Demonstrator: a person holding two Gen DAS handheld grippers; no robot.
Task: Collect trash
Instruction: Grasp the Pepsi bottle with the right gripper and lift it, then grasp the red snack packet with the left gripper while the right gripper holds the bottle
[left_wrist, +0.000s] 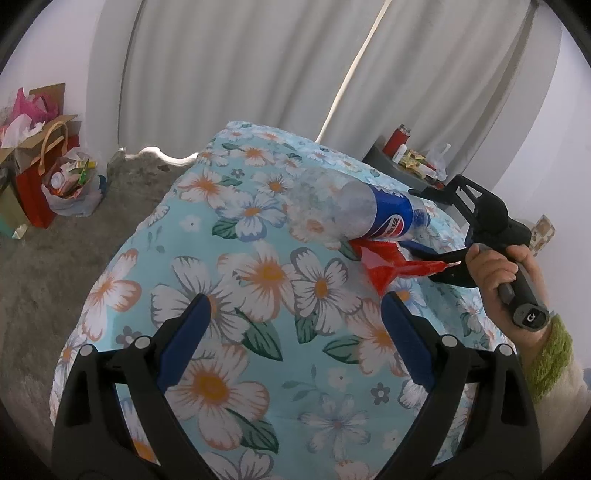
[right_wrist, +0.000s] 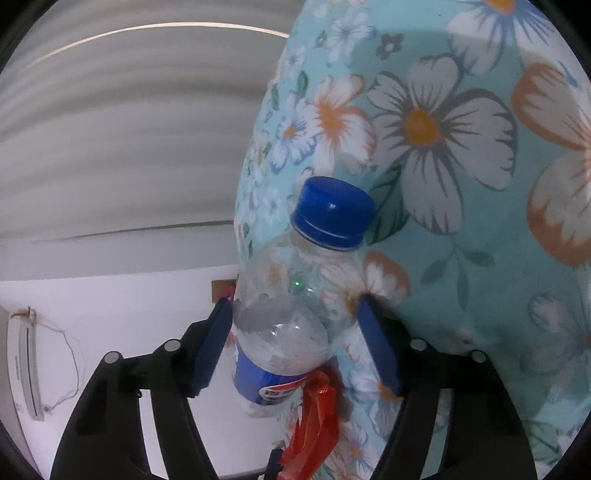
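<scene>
Just beside the right gripper's (right_wrist: 295, 347) blue fingers (right_wrist: 380, 350), an empty bottle (right_wrist: 291, 295).

One plastic bottle (left_wrist: 373, 214), one red wrapper (left_wrist: 384, 267), one floral bedspread (left_wrist: 229, 295), two tools, one red flask (left_wrist: 396, 139), several paper bags (left_wrist: 40, 177).

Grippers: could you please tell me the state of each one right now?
Left gripper: open, empty.
Right gripper: fingers around the bottle; grip cannot be told.

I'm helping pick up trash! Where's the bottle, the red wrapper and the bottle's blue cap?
bottle (left_wrist: 360, 214), left wrist view, clear body.
red wrapper (left_wrist: 384, 264), left wrist view, crumpled middle.
blue cap (right_wrist: 332, 210), right wrist view, top.
</scene>
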